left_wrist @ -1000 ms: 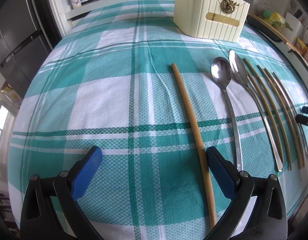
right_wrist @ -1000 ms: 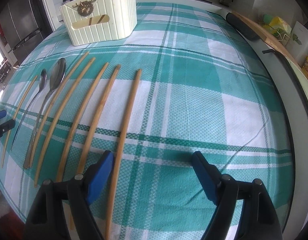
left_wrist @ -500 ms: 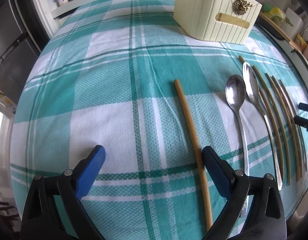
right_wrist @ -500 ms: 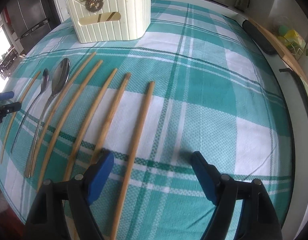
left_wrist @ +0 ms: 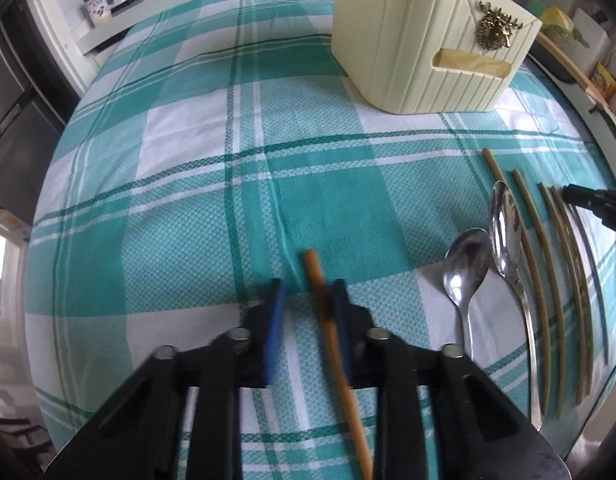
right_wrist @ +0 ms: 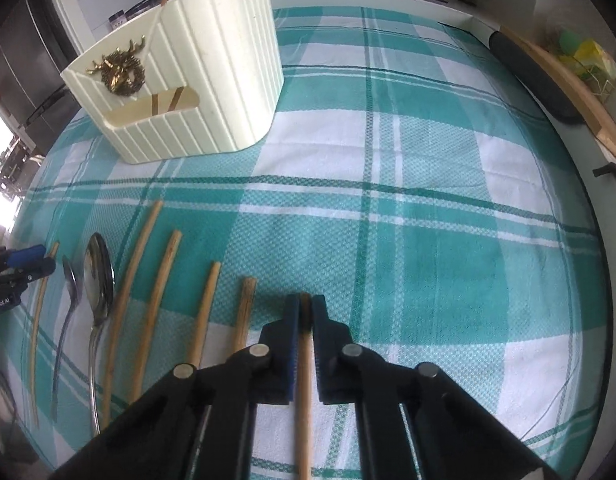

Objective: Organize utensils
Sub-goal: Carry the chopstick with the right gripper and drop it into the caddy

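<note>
Gripping: my right gripper [right_wrist: 305,308] has its two fingers pressed against a wooden chopstick [right_wrist: 304,392], the rightmost of the row, which lies flat on the cloth.
Left chopstick: a lone orange-brown chopstick [left_wrist: 328,320] lies on the cloth between my left gripper's [left_wrist: 306,292] fingers; it rests against the right finger [left_wrist: 342,308], with a gap to the blue pad of the other.
Left fingers: narrow; I cannot tell whether they pinch the stick.
Row between: two metal spoons [left_wrist: 504,228] lie side by side, bowls toward the holder, then more chopsticks [right_wrist: 156,292] in parallel.
Holder: a cream ribbed utensil holder [right_wrist: 212,80] stands upright at the far side, well apart from the row, with a brass ornament [right_wrist: 120,70] on its low front and sticks inside.
Cloth: a teal-and-white checked tablecloth [right_wrist: 428,240] covers the table.
</note>
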Demonstrator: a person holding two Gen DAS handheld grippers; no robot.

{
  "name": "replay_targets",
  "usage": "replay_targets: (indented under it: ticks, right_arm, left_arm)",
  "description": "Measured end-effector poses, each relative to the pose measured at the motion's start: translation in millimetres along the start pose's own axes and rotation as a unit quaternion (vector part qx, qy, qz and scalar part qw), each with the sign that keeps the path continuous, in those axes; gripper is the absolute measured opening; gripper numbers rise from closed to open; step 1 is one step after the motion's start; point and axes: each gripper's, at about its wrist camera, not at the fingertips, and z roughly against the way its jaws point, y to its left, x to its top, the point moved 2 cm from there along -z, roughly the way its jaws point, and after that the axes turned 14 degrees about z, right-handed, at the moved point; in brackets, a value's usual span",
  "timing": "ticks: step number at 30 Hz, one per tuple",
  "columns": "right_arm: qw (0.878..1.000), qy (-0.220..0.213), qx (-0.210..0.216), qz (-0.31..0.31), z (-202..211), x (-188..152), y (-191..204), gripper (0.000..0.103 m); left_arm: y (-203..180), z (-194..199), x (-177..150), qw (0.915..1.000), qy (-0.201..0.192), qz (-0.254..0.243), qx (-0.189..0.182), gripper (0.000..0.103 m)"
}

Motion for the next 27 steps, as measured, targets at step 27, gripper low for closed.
replay_targets:
  ticks: [27]
  right_arm:
    - [0.934, -0.350, -0.025, 0.061, 255, -31, 62, 0.006]
  left_arm:
    - [5, 229, -36, 0.9542, -0.259, 0.020, -0.148, 0.005]
